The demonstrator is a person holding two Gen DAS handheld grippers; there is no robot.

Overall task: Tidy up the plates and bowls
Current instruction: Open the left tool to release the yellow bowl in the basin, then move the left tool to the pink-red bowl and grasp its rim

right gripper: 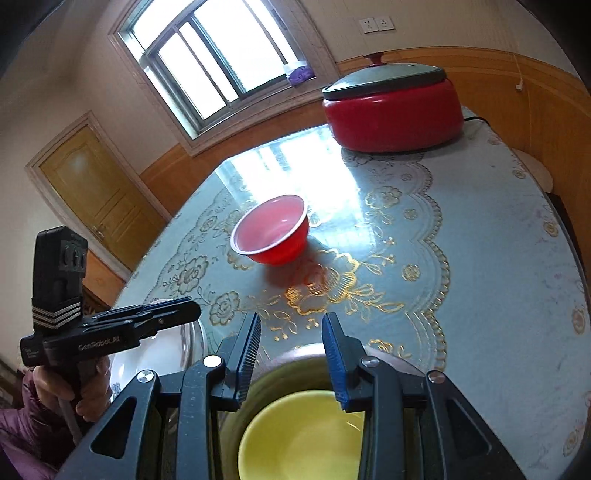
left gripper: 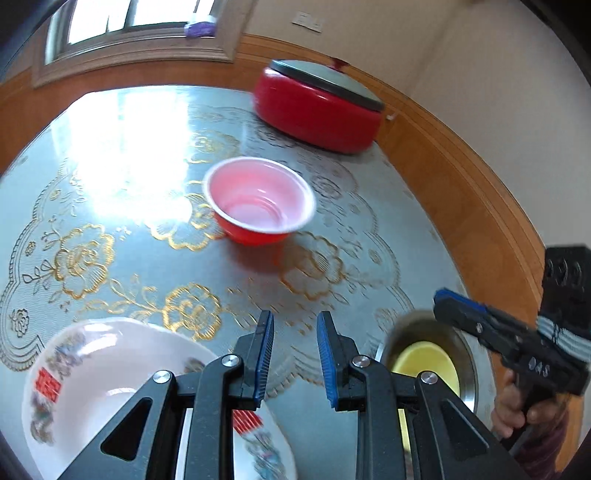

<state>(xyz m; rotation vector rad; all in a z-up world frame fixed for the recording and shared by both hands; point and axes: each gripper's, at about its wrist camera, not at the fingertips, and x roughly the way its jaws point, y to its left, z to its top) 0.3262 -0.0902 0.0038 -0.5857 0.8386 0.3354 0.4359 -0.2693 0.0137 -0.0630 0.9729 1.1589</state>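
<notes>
Bowl (right gripper: 271, 230) is sitting mid-frame, straight ahead of both grippers, touching neither. Right gripper (right gripper: 291, 354) and left gripper (left gripper: 295, 356) are both hanging partway open, empty; neither looks clearly nearer.

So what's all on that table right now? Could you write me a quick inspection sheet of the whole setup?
Surface: round table under a grey cloth with gold flowers, strong window glare.
Job's things: red bowl upright mid-table; yellow bowl nested in a steel bowl; white patterned plate on the left.
Clutter: red electric pot with lid, at the far edge.
Grippers: left gripper open, empty, above the plate's edge; right gripper open, empty, over the yellow bowl.
Cables: dark cord behind the pot.
Surroundings: window, wooden door, wall sockets.
</notes>
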